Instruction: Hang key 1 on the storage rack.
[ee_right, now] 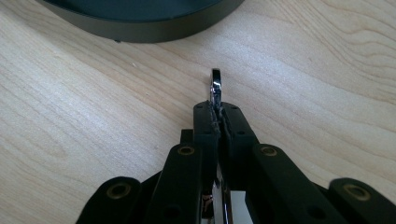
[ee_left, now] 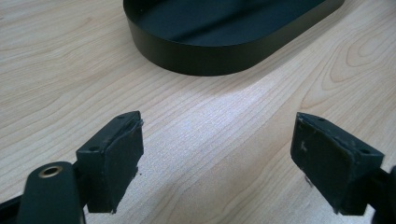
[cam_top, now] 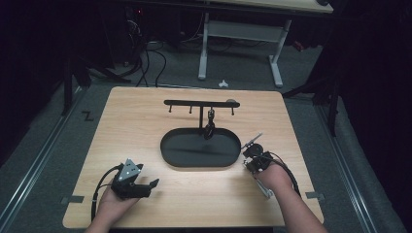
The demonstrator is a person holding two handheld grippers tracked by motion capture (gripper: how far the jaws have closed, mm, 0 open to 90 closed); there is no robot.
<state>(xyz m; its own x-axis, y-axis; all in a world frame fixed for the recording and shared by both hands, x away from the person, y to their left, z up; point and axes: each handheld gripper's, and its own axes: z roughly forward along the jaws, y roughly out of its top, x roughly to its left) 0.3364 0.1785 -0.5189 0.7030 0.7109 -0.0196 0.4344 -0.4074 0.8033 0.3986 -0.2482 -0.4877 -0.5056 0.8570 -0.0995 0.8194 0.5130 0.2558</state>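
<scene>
My right gripper [cam_top: 253, 151] [ee_right: 218, 111] is shut on a thin, shiny metal tool [ee_right: 215, 85], held edge-on, whose tip pokes out past the jaws. In the high view the metal tool [cam_top: 254, 139] points toward the far right, just off the right end of the black oval tray [cam_top: 167, 154]. My left gripper [cam_top: 153, 183] [ee_left: 218, 136] rests low over the bare wood near the tray's front left, open, with nothing between its pads. A black rack with hooks [cam_top: 201, 103] stands behind the tray, and a dark item [cam_top: 210, 128] hangs from one hook.
The tray wall [ee_left: 201, 58] lies just ahead of my left jaws, and the tray's rim [ee_right: 140, 29] is close ahead of the right ones. The wooden table [cam_top: 126, 121] ends near both forearms. Beyond it are a floor with cables and a white desk frame [cam_top: 204, 48].
</scene>
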